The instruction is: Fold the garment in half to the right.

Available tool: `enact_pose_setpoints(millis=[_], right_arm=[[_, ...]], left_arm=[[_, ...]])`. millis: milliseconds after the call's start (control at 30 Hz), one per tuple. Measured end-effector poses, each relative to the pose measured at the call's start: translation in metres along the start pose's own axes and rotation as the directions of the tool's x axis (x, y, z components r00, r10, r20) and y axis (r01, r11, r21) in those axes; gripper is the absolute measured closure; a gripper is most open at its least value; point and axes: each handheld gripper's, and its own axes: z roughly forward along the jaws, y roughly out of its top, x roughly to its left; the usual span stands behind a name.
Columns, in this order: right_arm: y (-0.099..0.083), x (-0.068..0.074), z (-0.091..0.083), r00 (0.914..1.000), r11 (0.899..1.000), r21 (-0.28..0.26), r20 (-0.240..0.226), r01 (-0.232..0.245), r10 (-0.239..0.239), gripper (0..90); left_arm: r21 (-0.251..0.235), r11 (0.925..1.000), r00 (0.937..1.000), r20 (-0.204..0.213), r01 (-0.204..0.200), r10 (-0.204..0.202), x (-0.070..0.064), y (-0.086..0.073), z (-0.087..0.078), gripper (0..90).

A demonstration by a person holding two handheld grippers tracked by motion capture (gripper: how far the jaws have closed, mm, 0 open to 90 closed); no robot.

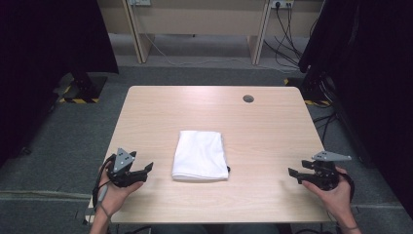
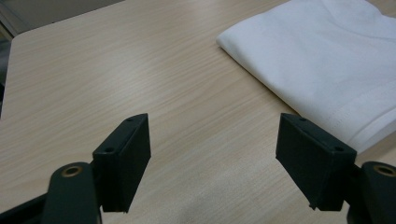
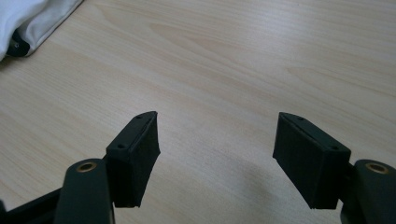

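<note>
A folded white cloth (image 1: 200, 155) lies on the light wooden table (image 1: 272, 126), near its front middle. In the left gripper view the cloth (image 2: 322, 56) spreads across the upper right. In the right gripper view a corner of the cloth (image 3: 32, 18) shows at the upper left, with a small dark bit at its edge. My left gripper (image 1: 146, 171) rests near the front left of the table, open and empty, a short way left of the cloth. My right gripper (image 1: 293, 176) sits near the front right, open and empty, farther from the cloth. Bare wood lies between each pair of jaws.
A round cable hole (image 1: 248, 98) sits at the table's far right. Dark curtains (image 1: 53, 39) and black stands flank the table. Cables (image 1: 287, 44) trail over the grey carpet behind it, under a wooden bench.
</note>
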Motion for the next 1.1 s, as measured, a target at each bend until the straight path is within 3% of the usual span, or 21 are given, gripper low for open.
enact_pose_setpoints(millis=[1100], right_arm=[[-0.026, -0.017, -0.009, 0.9979, 0.998, -0.031, 0.033, -0.054, 0.055, 30.2]], left_arm=[[-0.022, 0.9996, 0.9995, -0.026, 0.019, -0.02, 0.002, -0.014, -0.009, 25.5]])
